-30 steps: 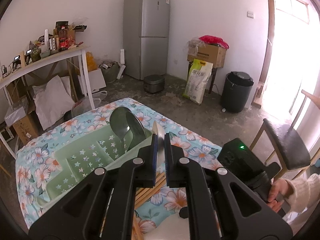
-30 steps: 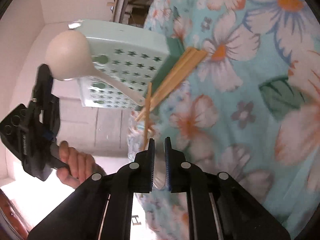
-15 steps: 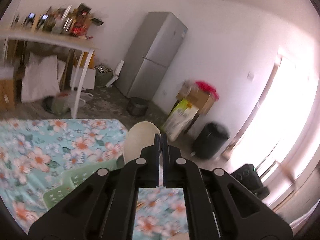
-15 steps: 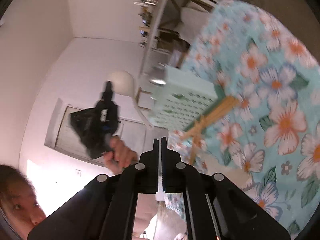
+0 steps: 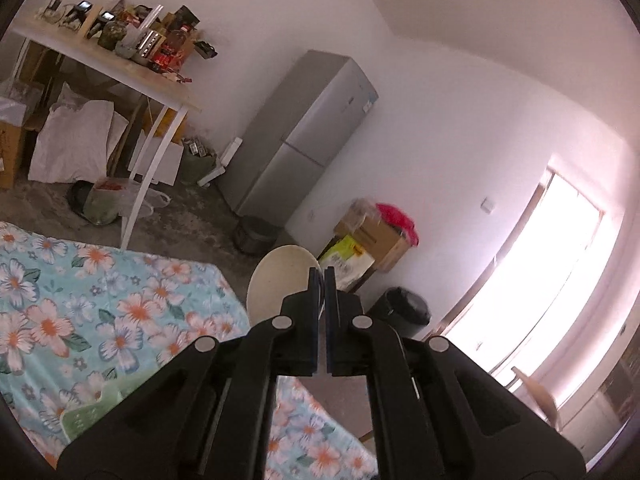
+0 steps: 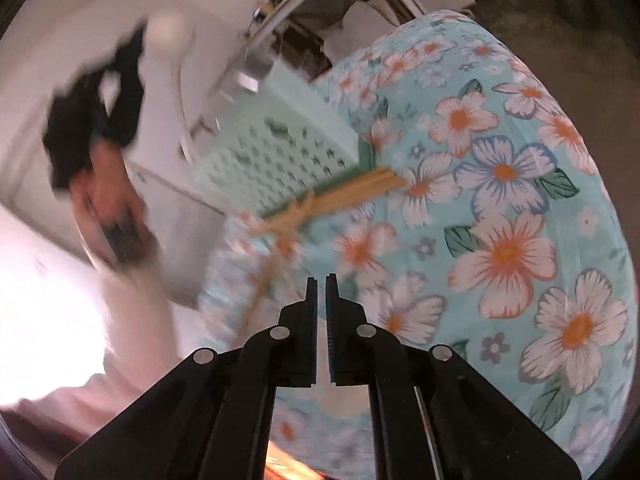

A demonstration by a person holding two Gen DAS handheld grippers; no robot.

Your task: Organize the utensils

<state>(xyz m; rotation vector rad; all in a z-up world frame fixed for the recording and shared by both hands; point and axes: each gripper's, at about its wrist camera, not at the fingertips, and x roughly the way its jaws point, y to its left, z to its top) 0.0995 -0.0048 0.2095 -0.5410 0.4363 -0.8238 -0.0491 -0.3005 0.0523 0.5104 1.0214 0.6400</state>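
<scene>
Mid-carry in a utensil tidy-up: the left gripper [image 5: 319, 276] has its jaws clamped on a cream-coloured, round-bowled plastic spoon [image 5: 276, 280]. The spoon's bowl stands up just beyond the fingertips, in the air past the edge of the table and well apart from the pale green perforated plastic basket [image 6: 280, 140]. The basket sits on the turquoise floral tablecloth [image 6: 500, 240].

The right gripper [image 6: 321, 280] hangs above the cloth. Its jaws are all but closed and only beginning to part, and whether anything thin is caught in the slit cannot be told.

The step in hand appears to be moving the spoon to its place. The next move likely calls for swinging the left gripper over the basket, tipping the spoon upright above a compartment, and lowering it in before the jaws let go. After that, the bundle of light wooden chopsticks [image 6: 360, 188] looks like the right gripper's job. It lies on the cloth touching the basket's lower edge.

The count:
- Spoon: one.
- Basket: one.
- Grippers: two.
- Chopsticks: several, most lying side by side and a few crossed loosely at one end. They are too blurred for an exact number.
- At the basket's far rim: one shiny grey item [image 6: 248, 76], too smeared to name.
</scene>
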